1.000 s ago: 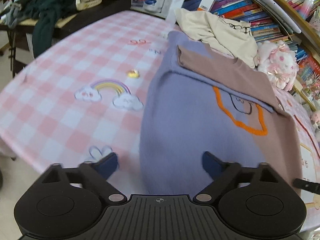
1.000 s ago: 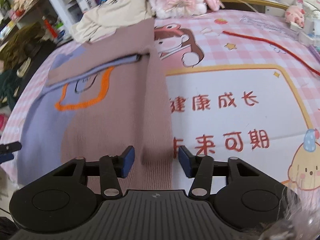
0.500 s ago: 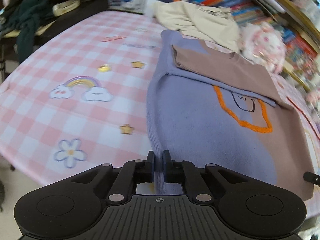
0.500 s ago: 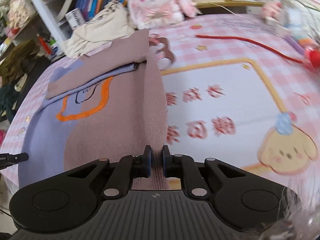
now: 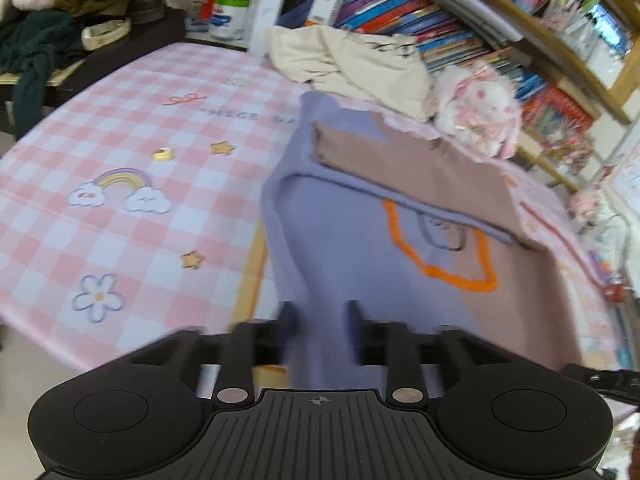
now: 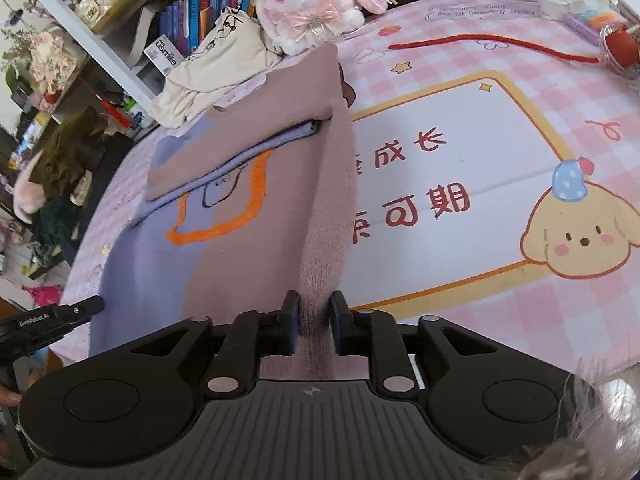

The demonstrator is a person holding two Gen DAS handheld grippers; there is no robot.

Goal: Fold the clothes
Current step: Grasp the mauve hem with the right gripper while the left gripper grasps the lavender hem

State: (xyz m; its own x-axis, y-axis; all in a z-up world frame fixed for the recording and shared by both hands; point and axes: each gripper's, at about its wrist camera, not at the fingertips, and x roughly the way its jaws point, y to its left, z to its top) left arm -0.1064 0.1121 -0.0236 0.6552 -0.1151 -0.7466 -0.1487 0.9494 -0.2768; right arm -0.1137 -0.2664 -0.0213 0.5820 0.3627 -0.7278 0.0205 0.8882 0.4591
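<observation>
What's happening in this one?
A person, one gripper per hand, is folding a purple-and-brown sweater on the pink checked table. The left gripper has the purple hem corner between its jaws, the right gripper the brown one, lifted into a ridge. Both pairs of jaws have just been opening, with cloth filling each gap.

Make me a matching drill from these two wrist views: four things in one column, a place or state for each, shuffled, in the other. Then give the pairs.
Things
1. sweater
2. cream garment
3. plush bunny
4. red cord

Places or states
A. crumpled in a heap at the foot of the bookshelf
B. stretched along the far side of the pink checked tablecloth
C. sits beyond the sweater's far end, in front of the books
D. lavender and brown, its near hem raised between the tongs

Pairs: 1-D, 2-A, 3-C, 4-B
</observation>
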